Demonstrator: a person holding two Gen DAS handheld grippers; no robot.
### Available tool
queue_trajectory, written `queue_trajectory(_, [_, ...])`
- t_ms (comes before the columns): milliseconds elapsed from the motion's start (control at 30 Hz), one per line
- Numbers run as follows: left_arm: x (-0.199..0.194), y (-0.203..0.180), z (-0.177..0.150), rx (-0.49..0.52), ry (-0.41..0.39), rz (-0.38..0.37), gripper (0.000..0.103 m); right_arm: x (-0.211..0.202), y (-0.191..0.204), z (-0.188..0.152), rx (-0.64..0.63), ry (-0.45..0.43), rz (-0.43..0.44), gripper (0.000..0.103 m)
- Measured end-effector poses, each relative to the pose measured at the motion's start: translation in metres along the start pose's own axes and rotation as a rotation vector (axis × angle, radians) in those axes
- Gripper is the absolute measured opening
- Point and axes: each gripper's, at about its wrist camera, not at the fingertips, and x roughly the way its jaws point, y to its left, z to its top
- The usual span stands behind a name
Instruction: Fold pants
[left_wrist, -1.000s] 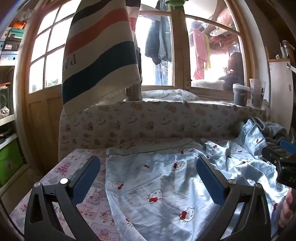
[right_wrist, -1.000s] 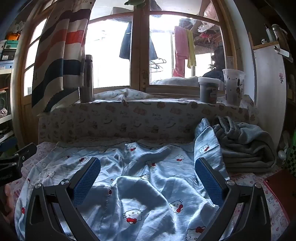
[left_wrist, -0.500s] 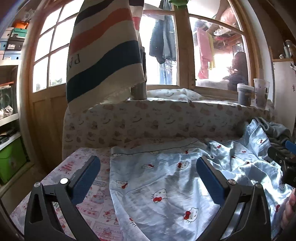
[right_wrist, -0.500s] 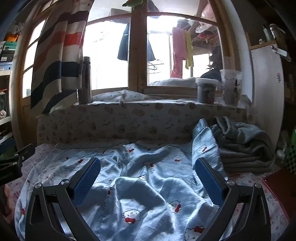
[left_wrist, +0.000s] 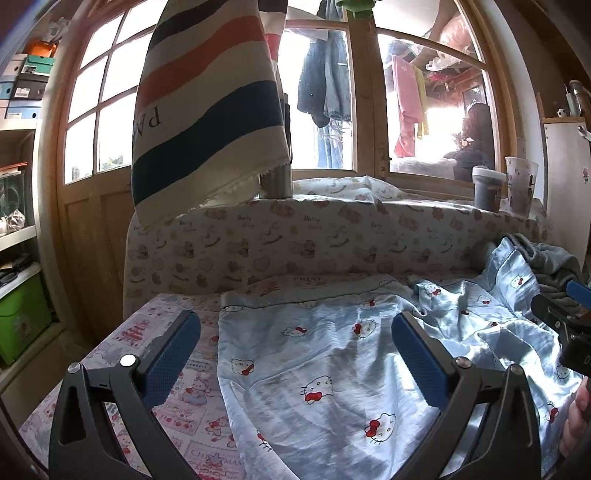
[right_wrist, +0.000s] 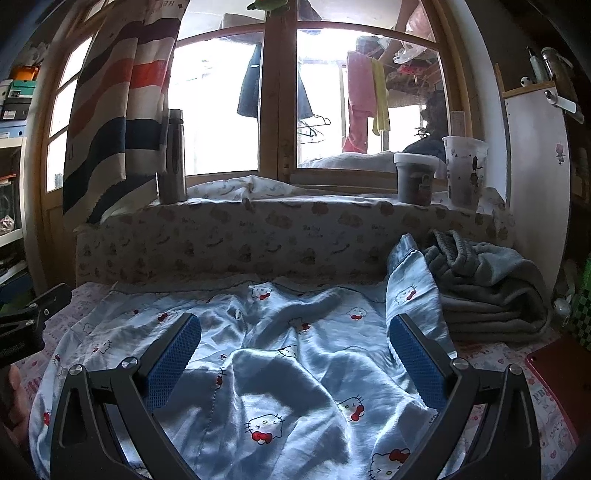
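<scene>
The pants, light blue with a cat print, lie crumpled across the bed. Left gripper and right gripper both hover above them, jaws wide, empty. Compared with one second ago, both views have shifted only slightly; the fabric is unchanged.

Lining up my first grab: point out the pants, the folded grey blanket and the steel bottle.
pants (right_wrist: 295, 369), right wrist view, rumpled middle of the cloth.
grey blanket (right_wrist: 491, 280), right wrist view, top fold.
steel bottle (right_wrist: 173, 158), right wrist view, mid-body.
</scene>
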Motion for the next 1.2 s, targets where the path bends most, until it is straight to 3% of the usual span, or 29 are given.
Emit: queue_trajectory(1200, [0.0005,0.0005,0.0017,0.0,0.002,0.001,0.103,-0.0012,-0.0033,-0.0015,0.008,-0.013,-0.027,0.103])
